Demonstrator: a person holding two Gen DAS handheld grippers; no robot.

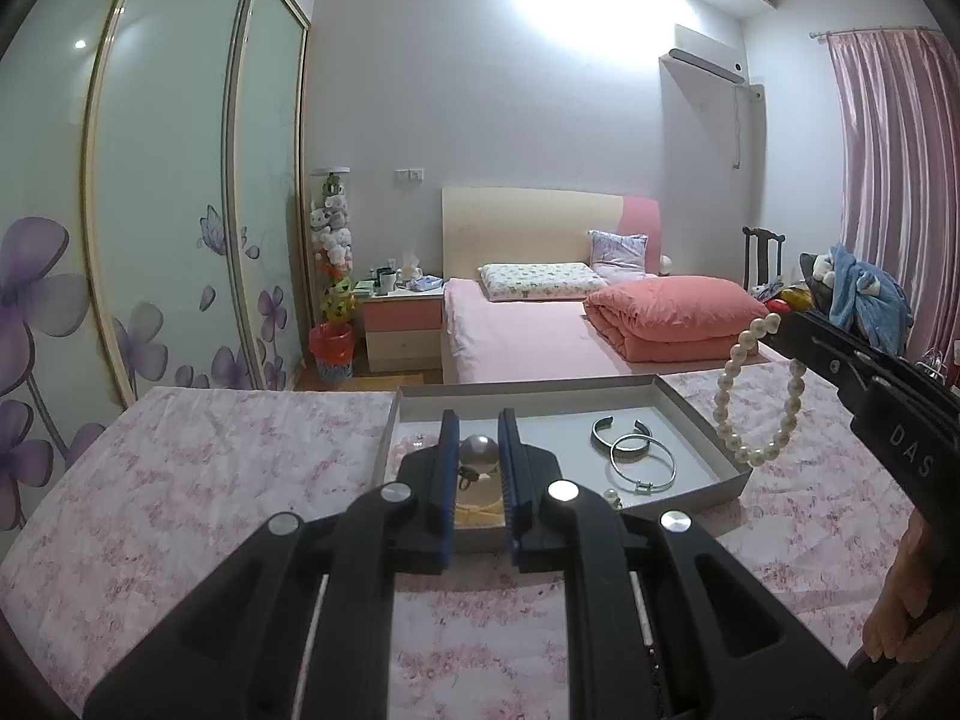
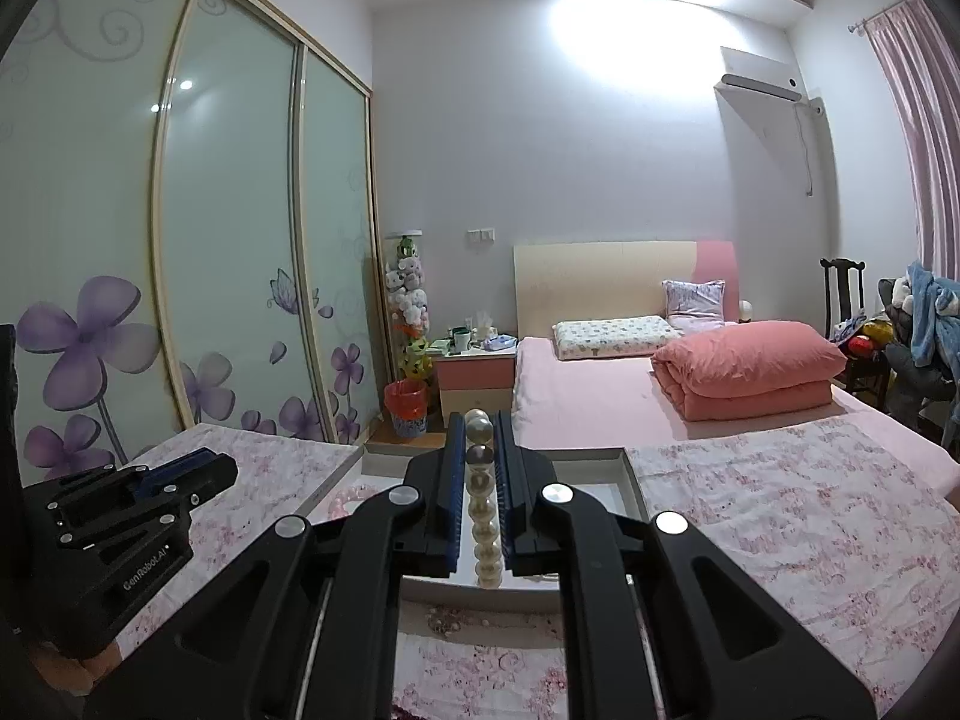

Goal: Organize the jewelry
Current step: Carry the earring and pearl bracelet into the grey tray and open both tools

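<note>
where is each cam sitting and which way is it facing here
Left wrist: rides the left gripper, looking along its fingers over the grey tray toward the bed; the right gripper, dangling a pearl bracelet, and a hand show at right.
Right wrist: rides the right gripper, shut on the pearl bracelet, facing the same bed; the left gripper shows at left.
Shared: tray, bed, wardrobe, each other's gripper.

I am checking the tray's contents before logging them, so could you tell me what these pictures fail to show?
- Left wrist view: the left gripper hides the tray's near-left part; what it pinches below the grey bead is unclear.
- Right wrist view: the right gripper, shut on the pearl bracelet, covers most of the tray.
- Pink item at the tray's left: mostly hidden.
</note>
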